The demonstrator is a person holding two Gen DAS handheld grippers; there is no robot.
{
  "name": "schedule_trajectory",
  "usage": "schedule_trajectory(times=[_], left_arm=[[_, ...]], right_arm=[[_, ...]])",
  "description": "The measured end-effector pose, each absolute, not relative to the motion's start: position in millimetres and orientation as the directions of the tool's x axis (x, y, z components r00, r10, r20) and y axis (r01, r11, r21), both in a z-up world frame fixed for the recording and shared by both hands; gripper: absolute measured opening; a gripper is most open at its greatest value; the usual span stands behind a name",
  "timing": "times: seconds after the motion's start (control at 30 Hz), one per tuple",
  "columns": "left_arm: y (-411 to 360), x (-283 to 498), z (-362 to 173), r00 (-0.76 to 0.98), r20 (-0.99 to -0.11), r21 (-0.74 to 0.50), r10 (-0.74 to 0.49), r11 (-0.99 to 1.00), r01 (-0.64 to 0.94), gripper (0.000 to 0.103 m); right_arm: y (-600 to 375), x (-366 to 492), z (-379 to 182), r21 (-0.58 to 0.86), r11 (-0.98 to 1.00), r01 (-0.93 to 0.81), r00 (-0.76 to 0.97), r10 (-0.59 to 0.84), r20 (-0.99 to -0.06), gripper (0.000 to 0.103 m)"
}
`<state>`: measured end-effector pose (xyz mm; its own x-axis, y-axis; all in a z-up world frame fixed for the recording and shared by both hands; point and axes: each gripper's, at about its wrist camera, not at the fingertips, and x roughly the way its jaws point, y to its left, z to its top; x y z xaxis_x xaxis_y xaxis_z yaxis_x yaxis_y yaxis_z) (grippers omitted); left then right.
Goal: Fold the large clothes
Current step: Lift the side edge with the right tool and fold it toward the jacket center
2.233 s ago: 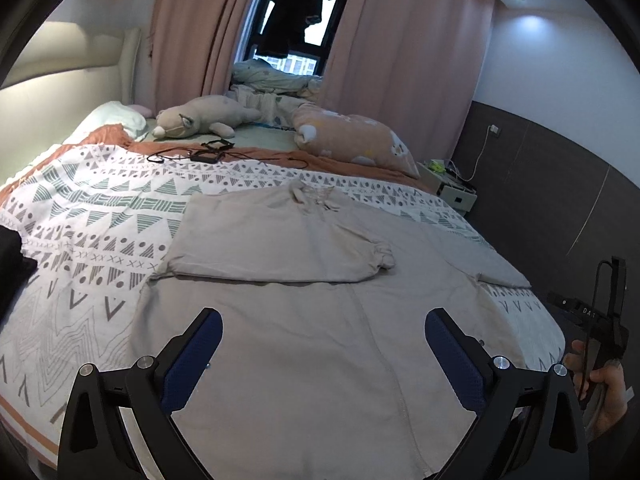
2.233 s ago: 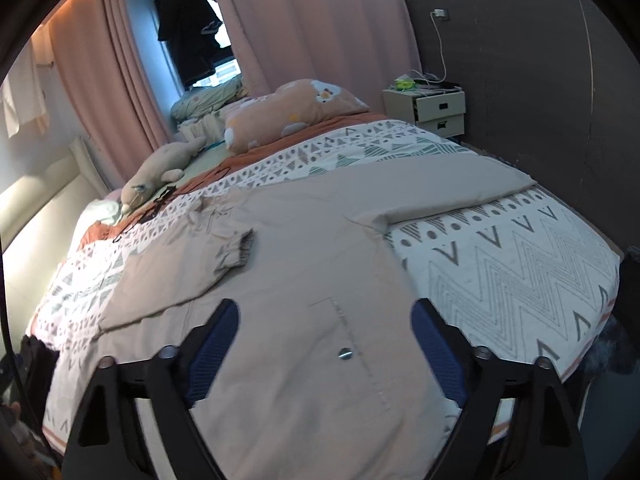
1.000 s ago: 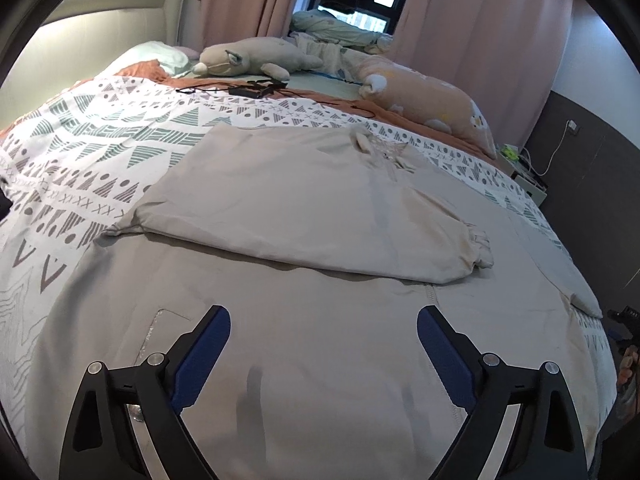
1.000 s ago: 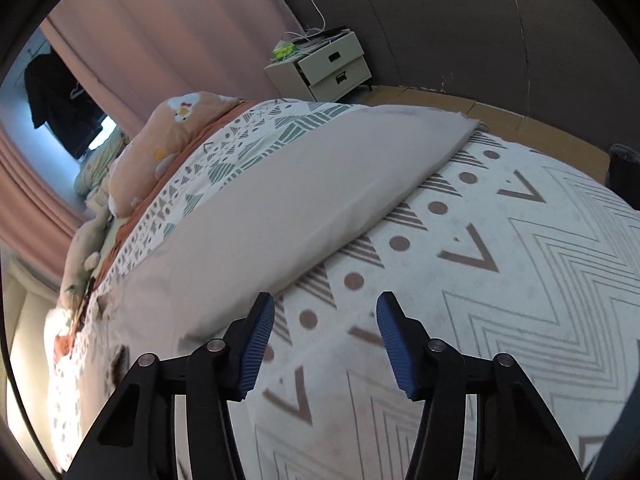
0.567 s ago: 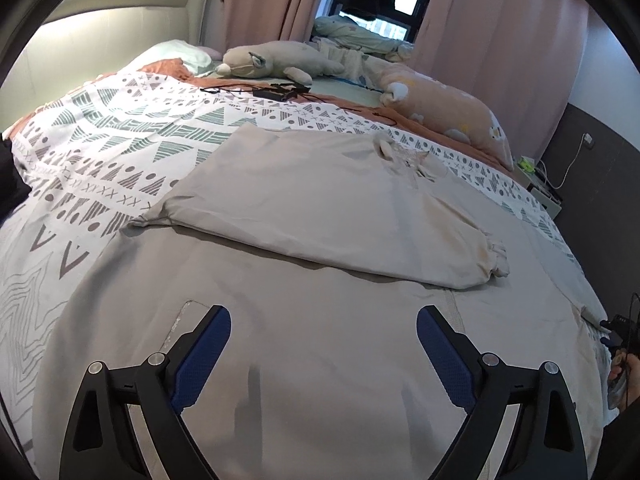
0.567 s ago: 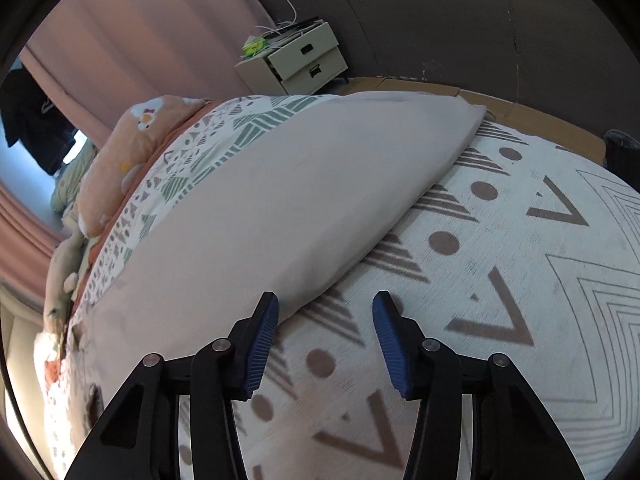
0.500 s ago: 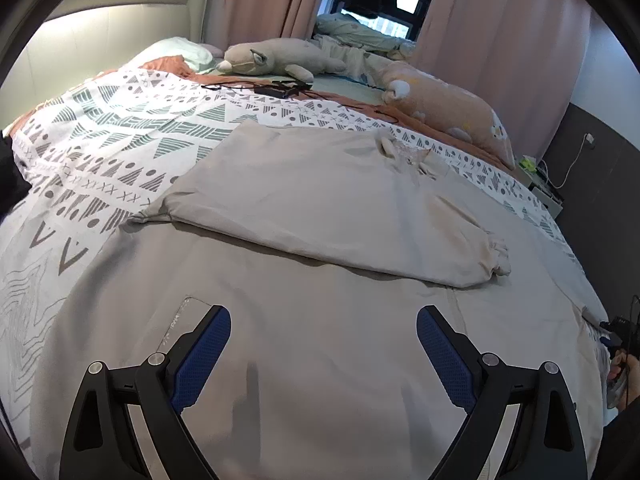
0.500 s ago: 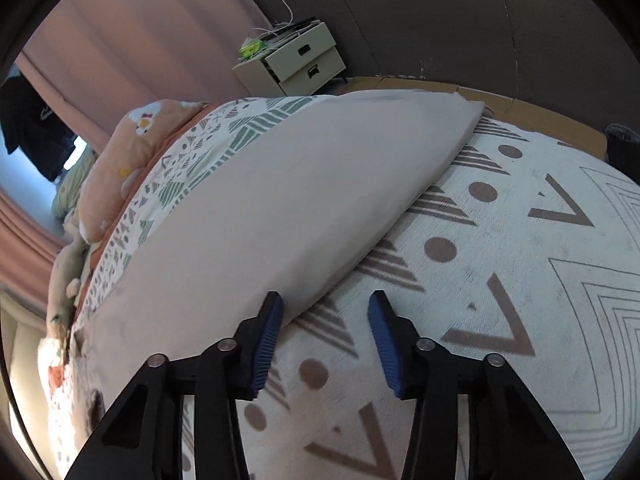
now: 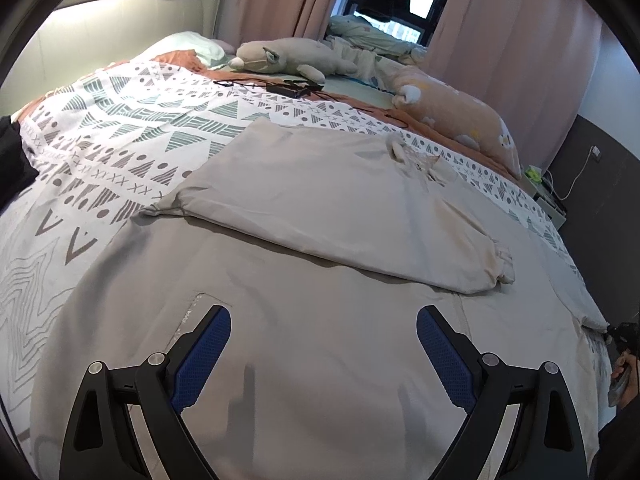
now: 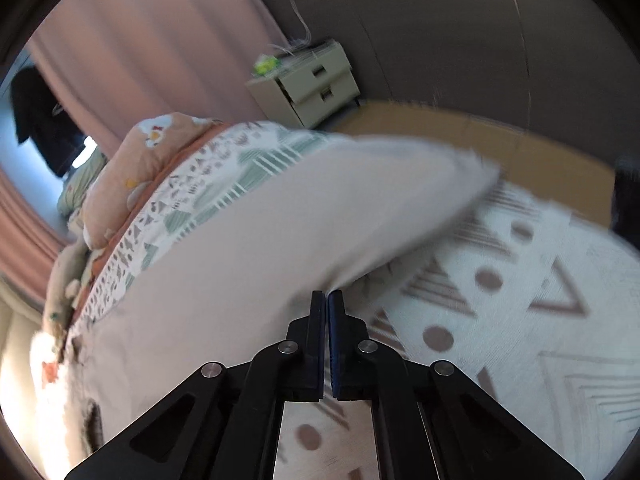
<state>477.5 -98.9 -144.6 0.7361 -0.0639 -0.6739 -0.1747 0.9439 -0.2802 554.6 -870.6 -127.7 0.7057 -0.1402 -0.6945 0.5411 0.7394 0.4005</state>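
A large beige garment (image 9: 320, 320) lies spread flat across my patterned bedspread (image 9: 120, 140), one sleeve (image 9: 340, 200) folded over its chest. My right claw (image 10: 328, 298) has just been closing and now pinches the edge of the other sleeve (image 10: 300, 220), at twelve o'clock from its tips. My left claw (image 9: 324, 344) hovers wide open over the garment's body, gripping nothing. A plush cat (image 9: 288, 56) rests at twelve o'clock.
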Motion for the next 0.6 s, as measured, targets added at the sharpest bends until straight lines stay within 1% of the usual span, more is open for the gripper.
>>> schedule_trajectory(times=[0.17,0.33,0.5,0.6], left_arm=[[-96,476,-143,0.743,-0.667,-0.29,-0.065,0.94,-0.178,0.095],[-89,473,-140,0.753,-0.654,-0.323,-0.068,0.926,-0.196,0.095],[-86,471,-140,0.759,-0.647,-0.345,-0.073,0.916,-0.206,0.095],[-86,471,-139,0.765,-0.64,-0.355,-0.075,0.911,-0.208,0.095]], right_arm=[[-853,553,-64,0.386,0.8,0.46,0.771,-0.144,-0.621,0.003],[-812,557,2,0.327,0.876,0.354,0.816,-0.119,-0.565,0.003],[-761,563,47,0.285,0.926,0.247,0.839,-0.057,-0.541,0.003],[-733,566,60,0.278,0.941,0.193,0.841,-0.012,-0.541,0.003]])
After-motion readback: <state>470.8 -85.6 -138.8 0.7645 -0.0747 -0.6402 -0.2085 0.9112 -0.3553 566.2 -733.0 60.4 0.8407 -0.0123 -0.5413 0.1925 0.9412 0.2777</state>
